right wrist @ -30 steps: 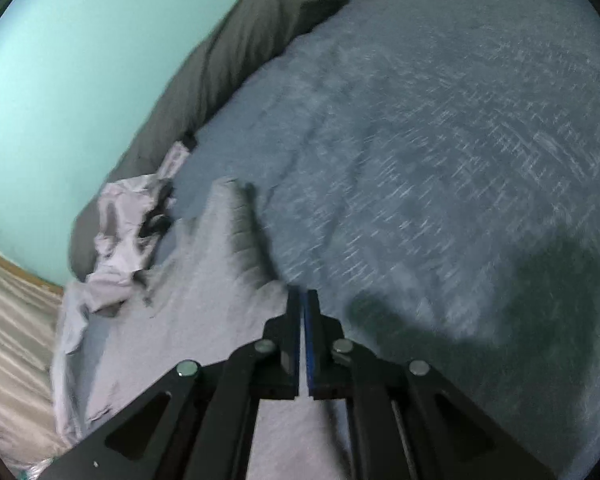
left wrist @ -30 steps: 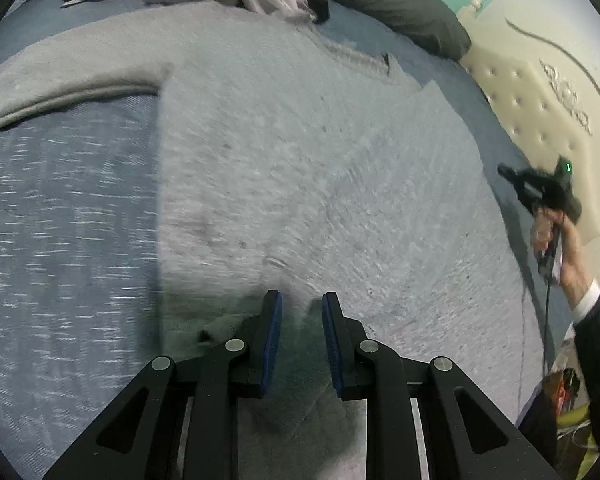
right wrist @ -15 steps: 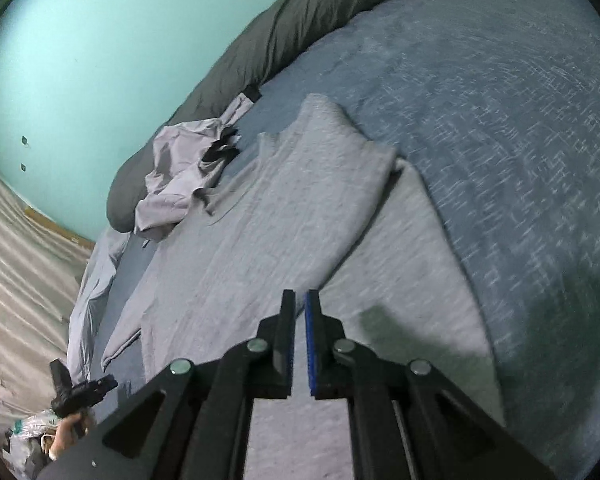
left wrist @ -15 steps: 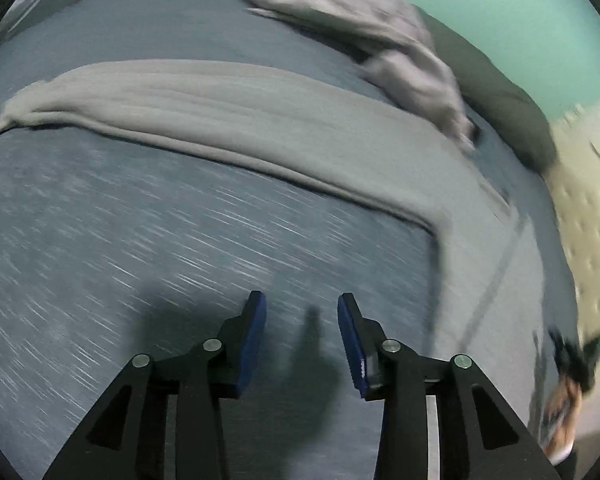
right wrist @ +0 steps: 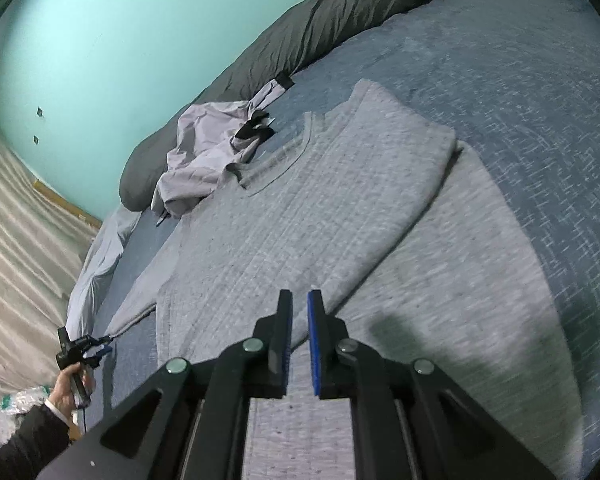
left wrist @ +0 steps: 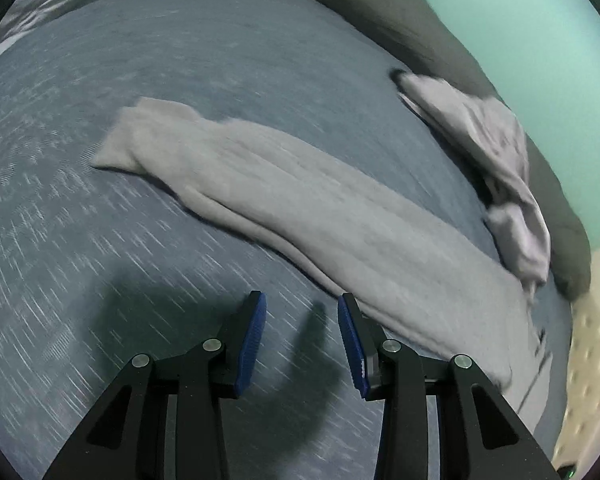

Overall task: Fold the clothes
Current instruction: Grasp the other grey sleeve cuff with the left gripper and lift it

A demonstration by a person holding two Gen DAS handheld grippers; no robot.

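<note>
A grey knit sweater [right wrist: 300,216] lies flat on the blue bedspread [right wrist: 520,80], neckline toward the pillows. One grey layer is folded over another, and its edge runs diagonally just ahead of my right gripper [right wrist: 299,304]. That gripper hovers over the sweater; its jaws are opening a crack, with nothing between them. In the left wrist view the long sleeve [left wrist: 300,208] stretches across the bedspread [left wrist: 100,280], cuff at the far left. My left gripper [left wrist: 302,340] is open above bare bedspread, with the sleeve just right of its right finger. In the right wrist view the left gripper [right wrist: 100,350] is held in a hand near the cuff.
A crumpled pale lilac garment [right wrist: 208,152] [left wrist: 500,160] lies beside the sweater's neckline. A dark grey bolster [right wrist: 320,20] [left wrist: 420,40] runs along the teal wall. A cream tufted headboard [left wrist: 592,340] stands at the right. A pale sheet [right wrist: 100,264] hangs at the bed's left edge.
My left gripper swept off the sweater's body to the bedspread beside the sleeve, and its jaws widened. My right gripper drew back, so more sweater shows, and its jaws parted slightly.
</note>
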